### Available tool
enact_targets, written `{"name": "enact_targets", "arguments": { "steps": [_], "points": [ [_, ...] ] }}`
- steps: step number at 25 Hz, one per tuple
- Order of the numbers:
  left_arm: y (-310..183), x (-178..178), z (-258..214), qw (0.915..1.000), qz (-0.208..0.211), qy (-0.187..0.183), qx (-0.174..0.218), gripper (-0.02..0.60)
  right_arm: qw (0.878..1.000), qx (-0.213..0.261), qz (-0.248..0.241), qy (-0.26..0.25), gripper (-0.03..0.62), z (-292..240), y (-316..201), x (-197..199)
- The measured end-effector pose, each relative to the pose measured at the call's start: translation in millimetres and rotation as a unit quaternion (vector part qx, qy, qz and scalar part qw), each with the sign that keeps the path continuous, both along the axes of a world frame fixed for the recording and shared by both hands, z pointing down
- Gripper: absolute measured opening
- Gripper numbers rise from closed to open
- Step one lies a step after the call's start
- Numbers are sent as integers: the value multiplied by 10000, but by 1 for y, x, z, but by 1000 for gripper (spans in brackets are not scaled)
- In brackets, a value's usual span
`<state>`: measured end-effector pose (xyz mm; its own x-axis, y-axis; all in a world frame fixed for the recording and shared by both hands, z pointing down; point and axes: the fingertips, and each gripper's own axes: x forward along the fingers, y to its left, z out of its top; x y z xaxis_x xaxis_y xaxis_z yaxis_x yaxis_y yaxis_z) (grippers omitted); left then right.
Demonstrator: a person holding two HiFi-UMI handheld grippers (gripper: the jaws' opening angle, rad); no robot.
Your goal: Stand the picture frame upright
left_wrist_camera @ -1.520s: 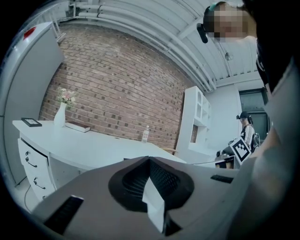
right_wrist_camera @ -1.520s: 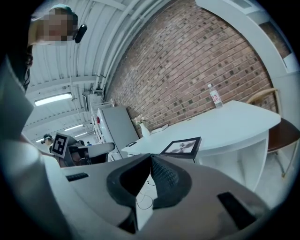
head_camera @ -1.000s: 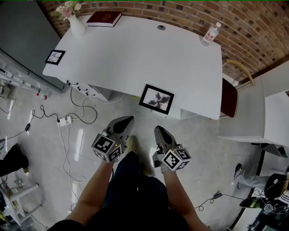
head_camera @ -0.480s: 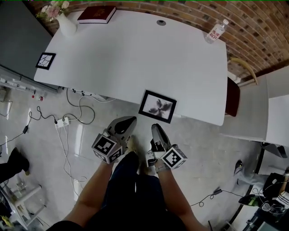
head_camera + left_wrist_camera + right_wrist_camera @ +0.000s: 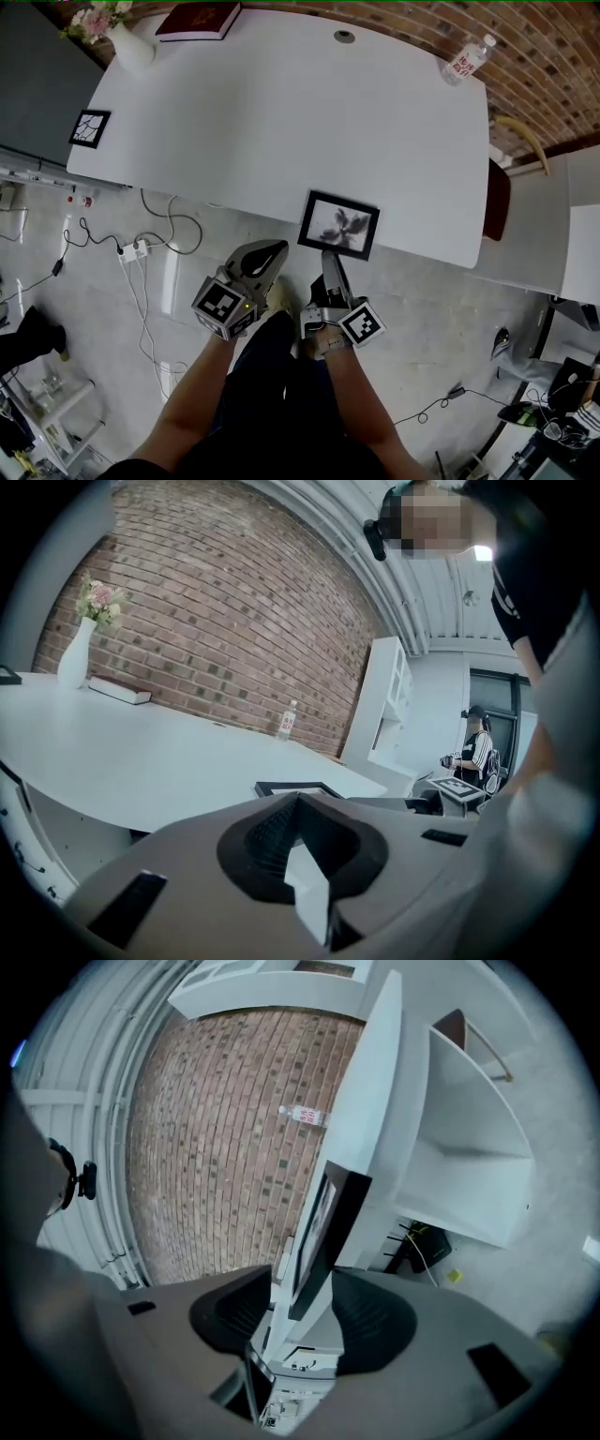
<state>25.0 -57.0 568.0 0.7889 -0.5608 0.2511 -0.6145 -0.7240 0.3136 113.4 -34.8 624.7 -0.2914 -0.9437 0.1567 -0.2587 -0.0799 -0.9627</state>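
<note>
**As the right jaws spread, the frame lies flat at the table's edge**

Head view: the black picture frame (image 5: pixel 339 225) lies flat on the smooth white table (image 5: pixel 281 122), right at its near edge, with bare tabletop beyond. The right gripper (image 5: pixel 330 267) noses up to that edge. The left gripper (image 5: pixel 267 255) hangs beside it over the floor (image 5: pixel 187 281).

Left gripper view: jaws pinched together, empty. The frame is a thin dark slab on the table.

Right gripper view, rolled sideways: the ribbed pads (image 5: pixel 370 1321) have just been opening, with the frame's rim between them, untouched.
</note>
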Motion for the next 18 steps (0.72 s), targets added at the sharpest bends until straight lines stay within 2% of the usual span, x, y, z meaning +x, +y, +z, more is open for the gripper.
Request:
{"name": "enact_targets", "arguments": {
  "steps": [10, 15, 17, 18],
  "points": [
    [-7, -3, 10, 9999, 37, -8, -116, 6, 9968, -79, 501, -612, 202, 13, -21, 7],
    [-6, -8, 18, 9998, 29, -6, -221, 6, 9952, 12, 639, -739, 139, 15, -25, 9],
    [-6, -9, 20, 9998, 23, -3, -216, 6, 9954, 93, 637, -715, 86, 13, -25, 9],
    [-6, -9, 21, 9998, 20, 2, -222, 6, 9953, 121, 661, -700, 87, 12, -25, 9]
  ]
}}
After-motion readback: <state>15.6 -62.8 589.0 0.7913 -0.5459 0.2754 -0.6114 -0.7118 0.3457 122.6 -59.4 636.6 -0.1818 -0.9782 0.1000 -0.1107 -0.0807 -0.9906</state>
